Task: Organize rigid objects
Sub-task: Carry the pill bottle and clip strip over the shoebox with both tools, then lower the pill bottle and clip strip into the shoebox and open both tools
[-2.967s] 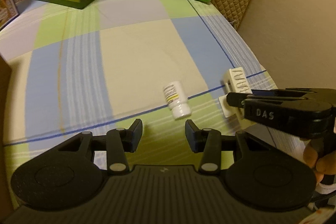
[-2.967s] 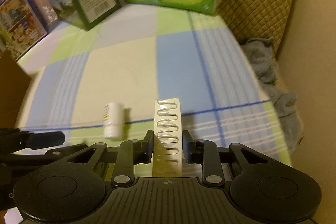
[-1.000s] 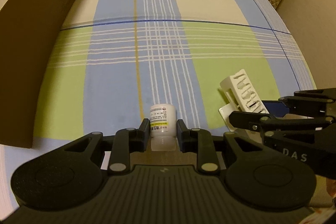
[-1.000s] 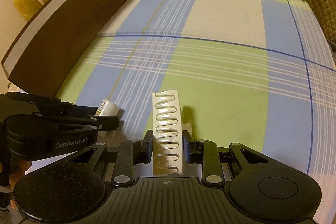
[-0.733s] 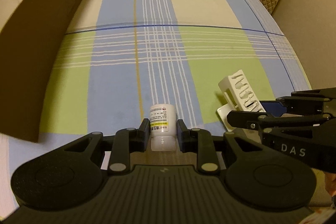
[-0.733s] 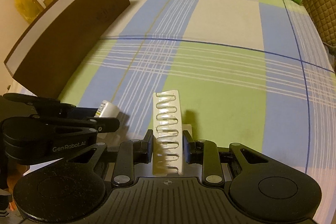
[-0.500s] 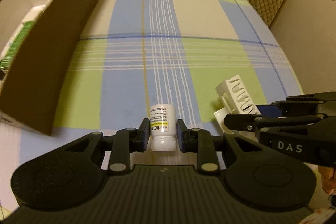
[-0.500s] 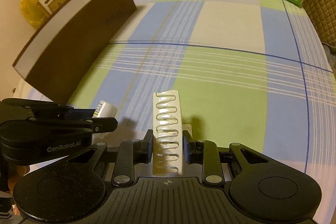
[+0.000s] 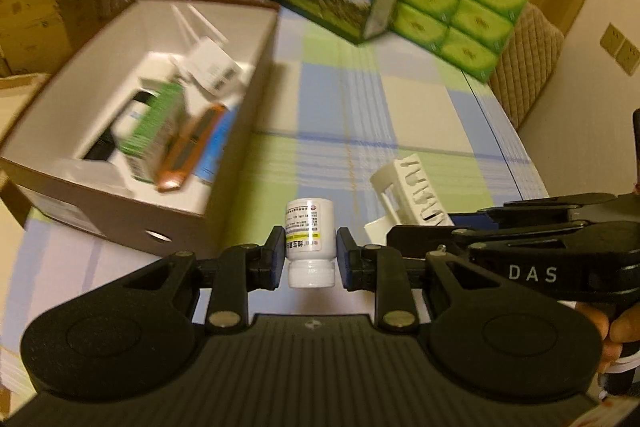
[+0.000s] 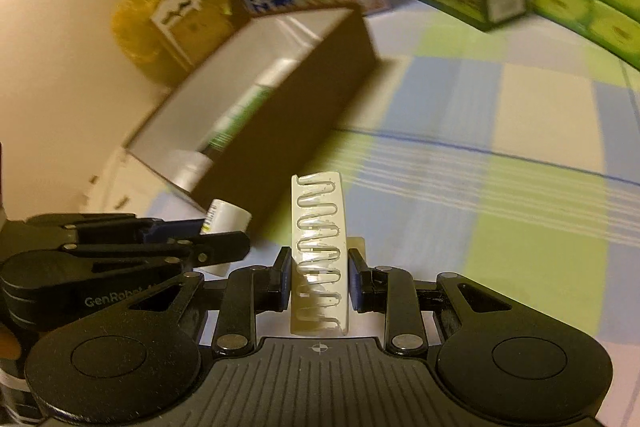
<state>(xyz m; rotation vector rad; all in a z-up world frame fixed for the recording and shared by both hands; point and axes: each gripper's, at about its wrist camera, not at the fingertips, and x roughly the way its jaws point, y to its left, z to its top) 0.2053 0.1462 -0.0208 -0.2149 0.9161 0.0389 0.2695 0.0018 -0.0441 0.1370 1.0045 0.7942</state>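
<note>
White pill bottle clamped in the left claw, slotted white plastic rack pinched in the right claw, both aloft beside the open brown box. Clear its near wall first, then lower gently into free space.

Two close wrist views, both facing the box

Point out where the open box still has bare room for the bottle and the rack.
Bare white floor shows at the box's near-left corner and along its far wall. The middle is crowded with the green carton, orange pack and white tagged item.
</note>
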